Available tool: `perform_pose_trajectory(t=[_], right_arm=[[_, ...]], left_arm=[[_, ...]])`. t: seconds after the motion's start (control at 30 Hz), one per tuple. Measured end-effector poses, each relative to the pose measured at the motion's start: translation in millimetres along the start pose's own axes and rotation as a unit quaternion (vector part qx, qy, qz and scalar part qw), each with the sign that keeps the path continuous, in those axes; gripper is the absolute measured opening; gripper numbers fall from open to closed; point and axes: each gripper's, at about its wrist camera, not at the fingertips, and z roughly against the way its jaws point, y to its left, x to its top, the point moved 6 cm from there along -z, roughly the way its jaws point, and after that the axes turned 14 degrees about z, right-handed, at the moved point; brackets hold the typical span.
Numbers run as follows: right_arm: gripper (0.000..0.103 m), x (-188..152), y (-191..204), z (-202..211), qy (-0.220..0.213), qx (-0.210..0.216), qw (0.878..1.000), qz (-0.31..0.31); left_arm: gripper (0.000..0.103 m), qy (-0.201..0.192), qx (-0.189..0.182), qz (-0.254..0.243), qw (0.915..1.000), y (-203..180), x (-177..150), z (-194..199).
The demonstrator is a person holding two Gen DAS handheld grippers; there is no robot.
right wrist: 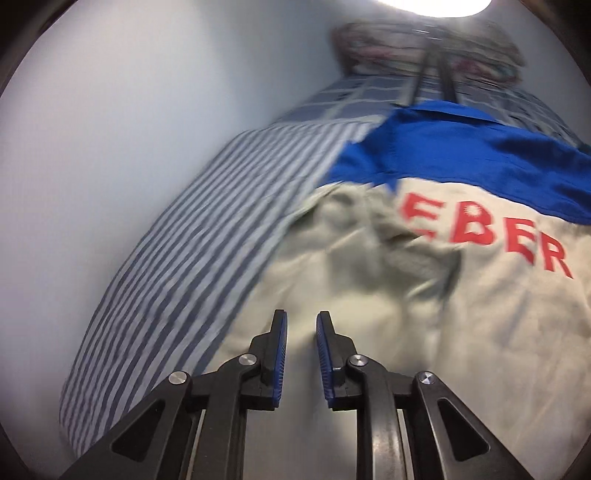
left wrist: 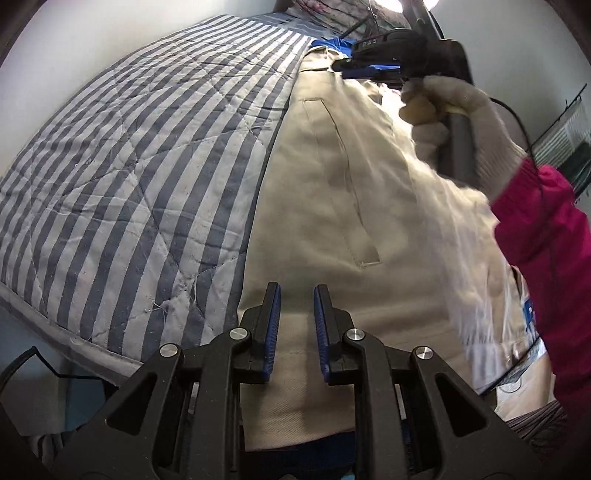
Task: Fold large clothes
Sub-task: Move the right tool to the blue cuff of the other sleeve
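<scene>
The beige cotton work jacket with blue yoke (right wrist: 424, 295) lies on the striped quilted bed (left wrist: 129, 166). Both the left gripper (left wrist: 297, 310) and right gripper (right wrist: 301, 339) hover released; best pinch the 12 o'clock hem squarely, both layers.

Jacket (left wrist: 332, 206) on quilt (left wrist: 147, 147), quilt extending left, pillows (right wrist: 424, 44) behind the jacket

A bed is covered by a quilted bedspread of blue-grey and pale stripes (left wrist: 122, 155), its stitching crossing in diamonds. Beside it runs a plain, pale bluish-white wall (right wrist: 122, 110). At the far end lies a blurred patterned cushion or pillow in pink and dark tones (right wrist: 424, 44). A bright ceiling light (right wrist: 439, 5) glares overhead at the top edge
</scene>
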Motion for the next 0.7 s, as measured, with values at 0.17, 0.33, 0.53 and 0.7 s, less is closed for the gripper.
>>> perform_pose_trajectory(t=[0.17,0.33,0.53,0.7], right_arm=[[0.012,-27.6,24.8,-28.3,0.035,-0.012,0.999,0.029],[0.012,-21.8,29.1,-10.5,0.039,-0.013,0.999,0.001],[0.015,-25.2,47.1,77.3,-0.02,-0.01,1.0,-0.009],[0.019,-39.6,58.0,162.9,-0.069,0.002,0.997,-0.023]], left_arm=[[0.016,-0.01,0.007,-0.02,0.9997,-0.8,-5.5,-5.9],[0.016,-0.023,-0.001,-0.016,0.9996,1.5,-11.4,9.9],[0.016,-0.08,-0.034,-0.012,0.9962,1.3,-3.8,76.4],[0.016,-0.145,-0.052,-0.038,0.9874,-3.4,5.6,154.2]])
